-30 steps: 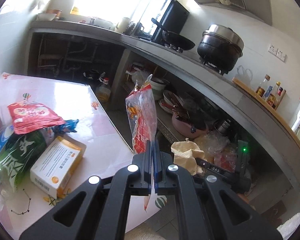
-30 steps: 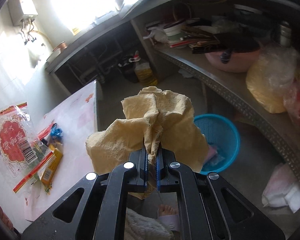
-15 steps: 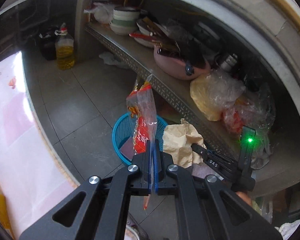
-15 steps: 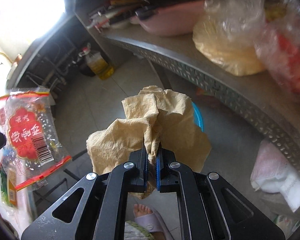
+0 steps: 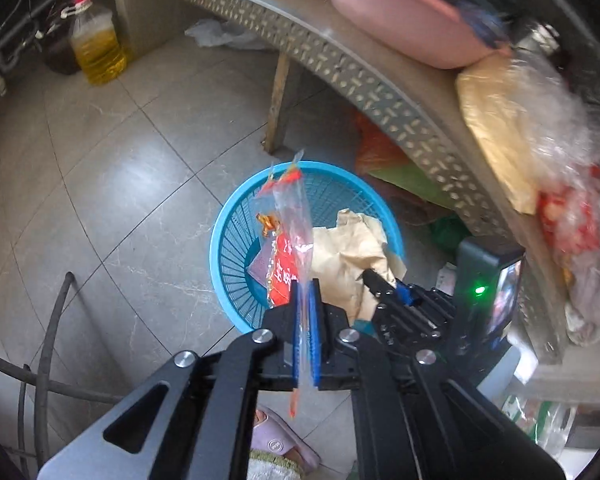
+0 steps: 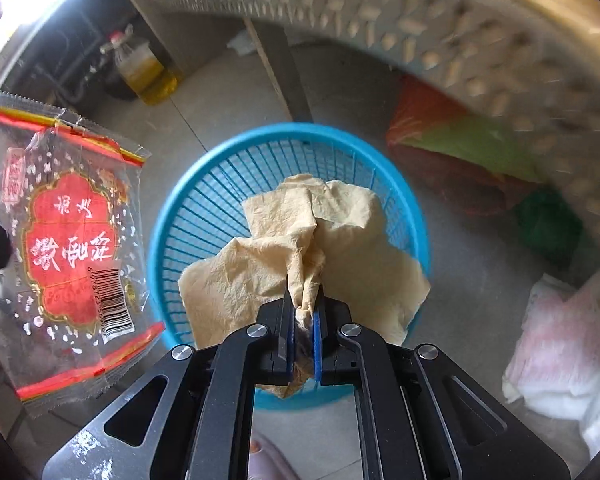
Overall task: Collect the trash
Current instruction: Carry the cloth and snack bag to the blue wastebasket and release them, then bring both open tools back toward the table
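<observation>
Both grippers are pointing steeply down over a blue basket (image 5: 236, 216) standing on the tiled floor beside a metal shelf (image 5: 380, 80).

The left gripper (image 5: 307, 286) is holding a clear snack wrapper (image 5: 290, 240) with red print. Its jaws have just been opening slightly, and a narrow gap is showing, with the film still running between the blue pads (image 5: 295, 332). Whether the pads are still pressing it cannot be told. The wrapper's long axis is lying along the fingers, its free end pointing away from the gripper, out over the basket's far rim.

The right gripper (image 6: 303, 308) is carrying a crumpled tan paper (image 6: 300, 248). Its jaws have likewise just been easing apart, with a fold of the paper still sitting between them. The paper is spreading over the basket mouth with no clear long axis.

The left wrist view is showing the wrapper edge-on, the other gripper, a pink basin (image 5: 400, 20) and an oil bottle (image 5: 96, 48). The right wrist view is showing the wrapper's printed face and barcode, hanging at the left of the basket.
</observation>
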`<state>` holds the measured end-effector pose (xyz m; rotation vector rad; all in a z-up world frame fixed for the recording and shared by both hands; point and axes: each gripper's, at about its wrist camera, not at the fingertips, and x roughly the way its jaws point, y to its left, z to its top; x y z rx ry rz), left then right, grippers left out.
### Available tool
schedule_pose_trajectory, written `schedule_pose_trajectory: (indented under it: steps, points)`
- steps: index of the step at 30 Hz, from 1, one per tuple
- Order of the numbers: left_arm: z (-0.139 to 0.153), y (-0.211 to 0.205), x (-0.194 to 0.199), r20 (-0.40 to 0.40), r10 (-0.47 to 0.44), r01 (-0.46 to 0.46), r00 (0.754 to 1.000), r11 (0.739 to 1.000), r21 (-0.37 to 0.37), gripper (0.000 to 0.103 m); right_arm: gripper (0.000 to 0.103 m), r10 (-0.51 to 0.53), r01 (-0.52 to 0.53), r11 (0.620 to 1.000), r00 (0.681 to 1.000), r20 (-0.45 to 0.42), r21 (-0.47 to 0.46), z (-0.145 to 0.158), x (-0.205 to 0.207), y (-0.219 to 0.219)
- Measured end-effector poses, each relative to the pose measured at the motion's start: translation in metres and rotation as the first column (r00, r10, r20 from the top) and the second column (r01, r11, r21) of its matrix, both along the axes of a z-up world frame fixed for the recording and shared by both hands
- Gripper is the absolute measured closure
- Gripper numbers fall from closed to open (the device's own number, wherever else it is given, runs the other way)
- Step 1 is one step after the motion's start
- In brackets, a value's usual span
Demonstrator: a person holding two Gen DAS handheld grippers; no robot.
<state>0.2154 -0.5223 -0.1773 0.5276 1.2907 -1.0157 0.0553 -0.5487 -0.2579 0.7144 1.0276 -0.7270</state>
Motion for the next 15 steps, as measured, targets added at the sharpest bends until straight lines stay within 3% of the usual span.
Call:
schedule_pose_trajectory:
  steps: [2, 4, 5, 10, 15]
  points:
    - [-0.003, -0.004, 0.002, 0.006, 0.012, -0.012, 1.000, 1.000, 0.008, 0.082, 0.088, 0.015, -0.015, 1.000, 1.000, -0.018, 0.018, -0.013, 0.007, -0.004]
    - [0.001, -0.003, 0.002, 0.027, 0.011, -0.010, 1.000, 1.000, -0.003, 0.071, 0.069, 0.013, -0.012, 0.999, 1.000, -0.017, 0.037, -0.022, 0.008, -0.007]
    - [0.005, -0.002, 0.001, 0.045, 0.007, -0.007, 0.999, 1.000, -0.013, 0.065, 0.066, 0.009, -0.009, 0.999, 1.000, -0.018, 0.035, -0.023, 0.006, -0.008]
    - [0.033, 0.014, 0.001, 0.062, 0.018, -0.013, 0.998, 0.997, -0.075, 0.061, 0.052, -0.008, 0.007, 1.000, 0.999, 0.048, 0.020, -0.013, -0.010, -0.006]
    - [0.074, 0.036, -0.001, 0.080, 0.032, -0.021, 0.996, 0.989, -0.144, 0.057, 0.050, -0.027, 0.031, 0.999, 0.991, 0.131, -0.024, 0.010, -0.026, -0.004]
